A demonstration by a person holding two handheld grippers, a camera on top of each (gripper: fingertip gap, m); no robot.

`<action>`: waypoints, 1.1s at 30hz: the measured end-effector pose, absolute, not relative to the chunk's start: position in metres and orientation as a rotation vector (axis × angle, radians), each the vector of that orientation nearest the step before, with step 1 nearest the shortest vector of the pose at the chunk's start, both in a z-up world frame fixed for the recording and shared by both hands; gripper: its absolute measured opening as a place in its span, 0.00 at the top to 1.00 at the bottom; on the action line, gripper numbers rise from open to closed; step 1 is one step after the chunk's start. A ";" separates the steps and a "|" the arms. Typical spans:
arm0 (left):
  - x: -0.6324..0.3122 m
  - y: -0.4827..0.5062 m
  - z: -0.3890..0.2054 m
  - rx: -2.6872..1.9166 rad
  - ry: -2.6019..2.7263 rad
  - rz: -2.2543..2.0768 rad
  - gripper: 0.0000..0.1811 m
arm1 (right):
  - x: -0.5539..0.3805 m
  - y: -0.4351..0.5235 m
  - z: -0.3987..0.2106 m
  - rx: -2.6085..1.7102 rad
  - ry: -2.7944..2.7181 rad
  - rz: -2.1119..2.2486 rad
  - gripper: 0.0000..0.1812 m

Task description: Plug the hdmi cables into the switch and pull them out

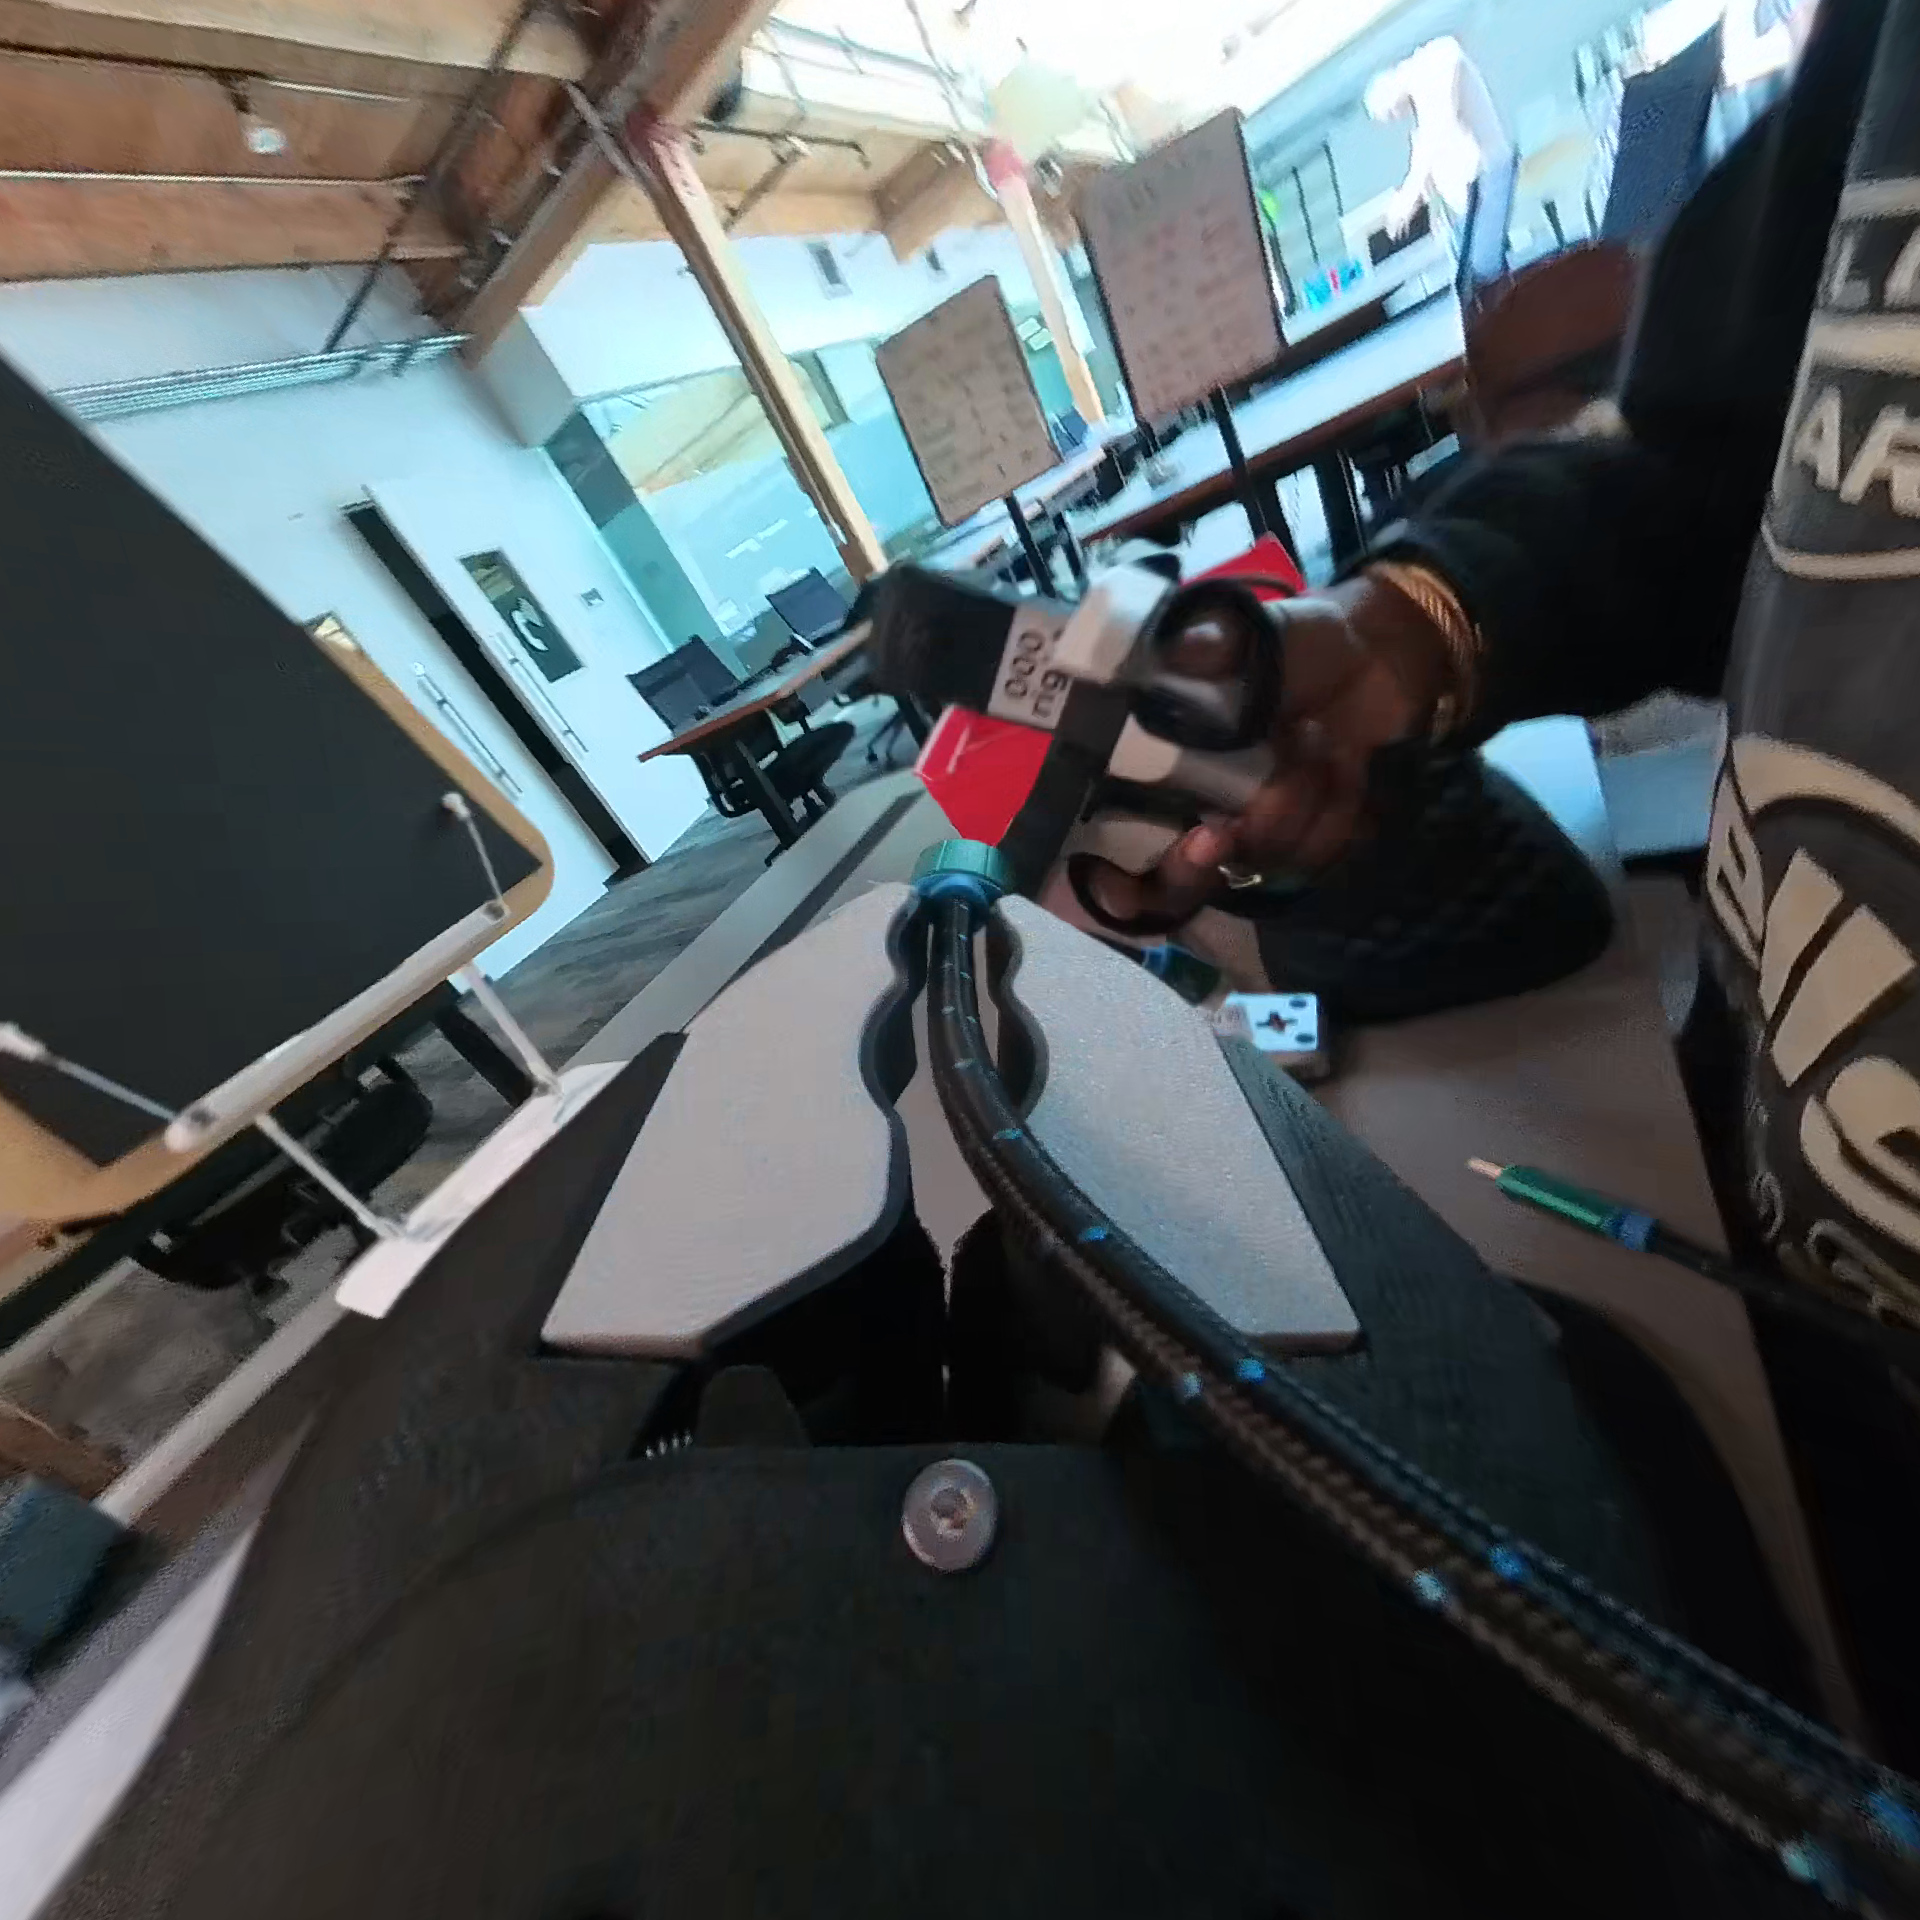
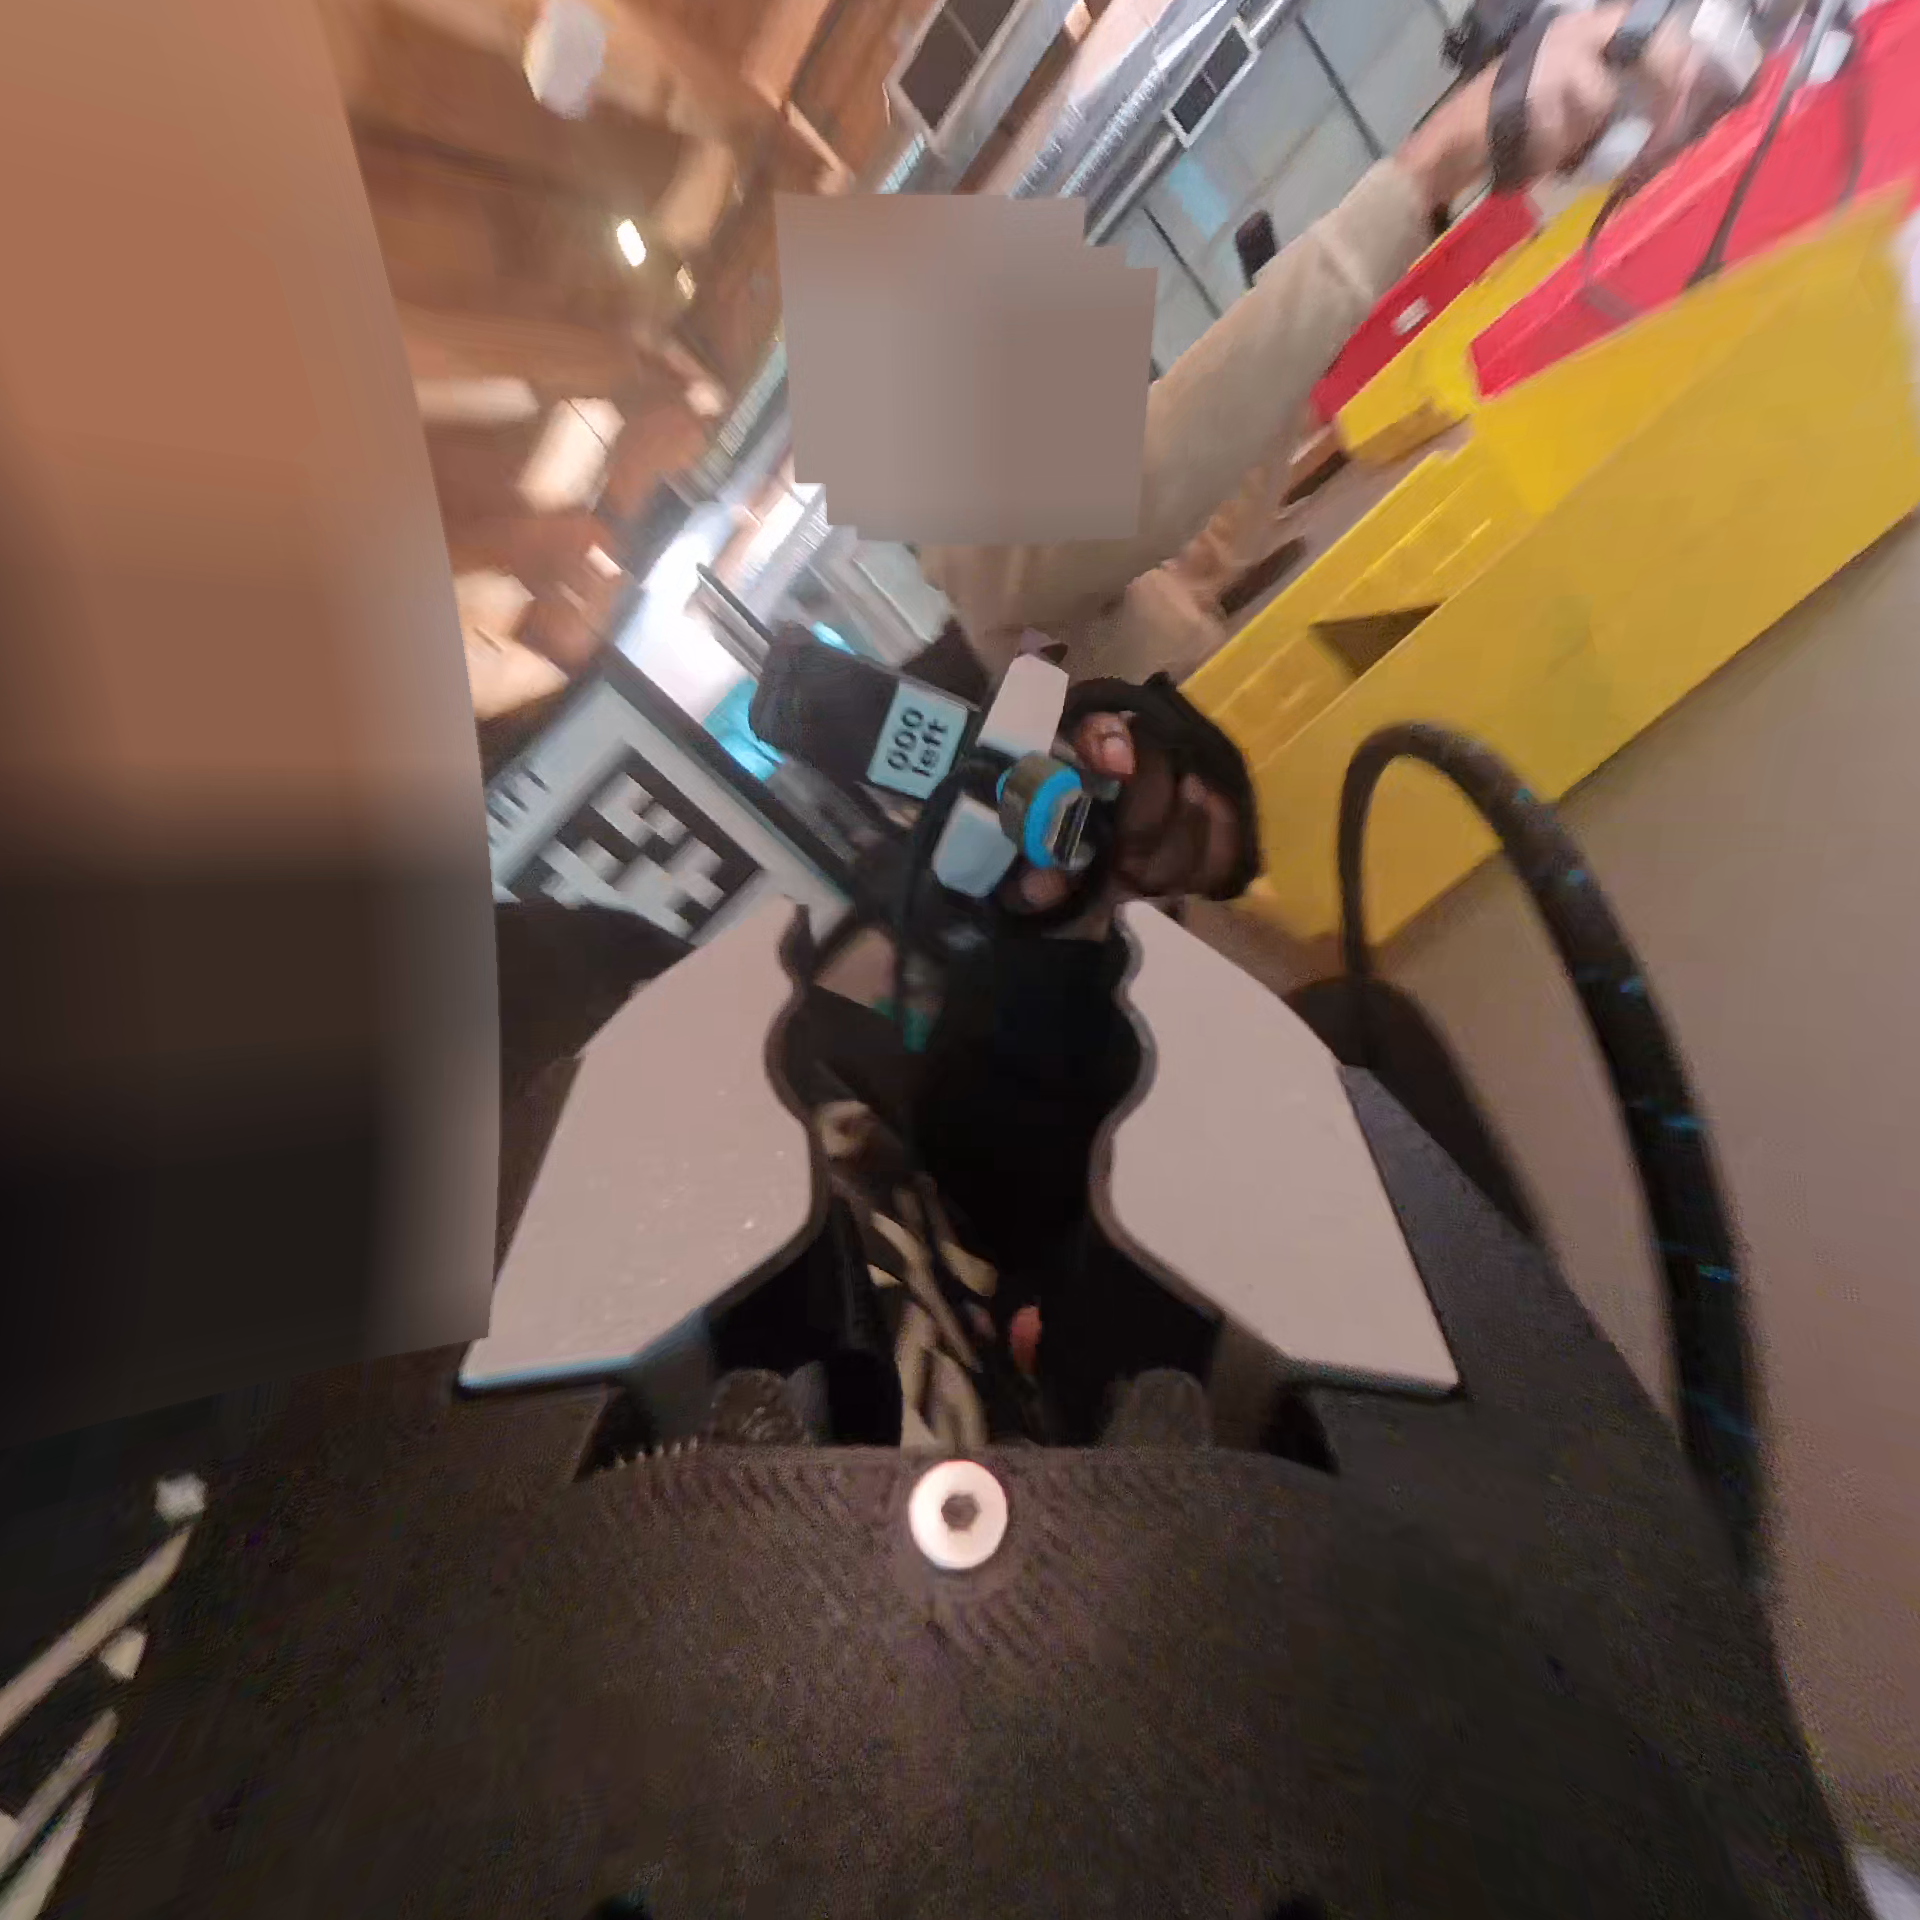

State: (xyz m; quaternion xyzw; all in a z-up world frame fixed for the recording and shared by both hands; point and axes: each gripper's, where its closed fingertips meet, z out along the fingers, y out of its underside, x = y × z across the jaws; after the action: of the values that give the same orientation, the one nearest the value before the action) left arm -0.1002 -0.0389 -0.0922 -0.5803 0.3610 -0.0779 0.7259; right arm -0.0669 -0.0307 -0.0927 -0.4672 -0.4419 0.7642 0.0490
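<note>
My left gripper is shut on a black braided HDMI cable just behind its teal-collared plug, which sticks out past the fingertips. The cable trails back over the right finger. The right wrist view shows that plug from the front, held in the air. My right gripper is open and empty, pointing at the left one. A second cable's green plug lies on the table at the right. A small white box, possibly the switch, lies beyond my left fingers.
A hand holds the other gripper's body over the table. A loop of black cable arcs at the right. A yellow bin and red bins stand behind. A person's dark shirt fills the right edge.
</note>
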 end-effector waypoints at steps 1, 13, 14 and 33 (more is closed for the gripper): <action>-0.106 -0.043 -0.089 -1.278 0.746 -0.203 0.95 | -0.060 -0.023 -0.092 -1.371 -1.419 2.170 0.67; -0.137 -0.072 -0.088 -1.323 0.549 -0.261 0.95 | 0.022 0.047 -0.249 -1.287 -2.391 0.624 0.38; -0.136 -0.073 -0.089 -1.324 0.550 -0.270 0.95 | 0.022 0.048 -0.257 -1.254 -2.441 0.587 0.37; -0.156 -0.074 -0.086 -1.340 0.444 -0.269 0.95 | 0.013 0.066 -0.226 -0.905 -2.302 0.904 0.79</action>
State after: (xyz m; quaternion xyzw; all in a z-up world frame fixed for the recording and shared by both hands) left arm -0.1564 -0.0739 -0.0865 -0.6140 0.2034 -0.1232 0.7527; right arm 0.0128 0.0660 -0.2256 -0.3325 -0.8460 0.3323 0.2515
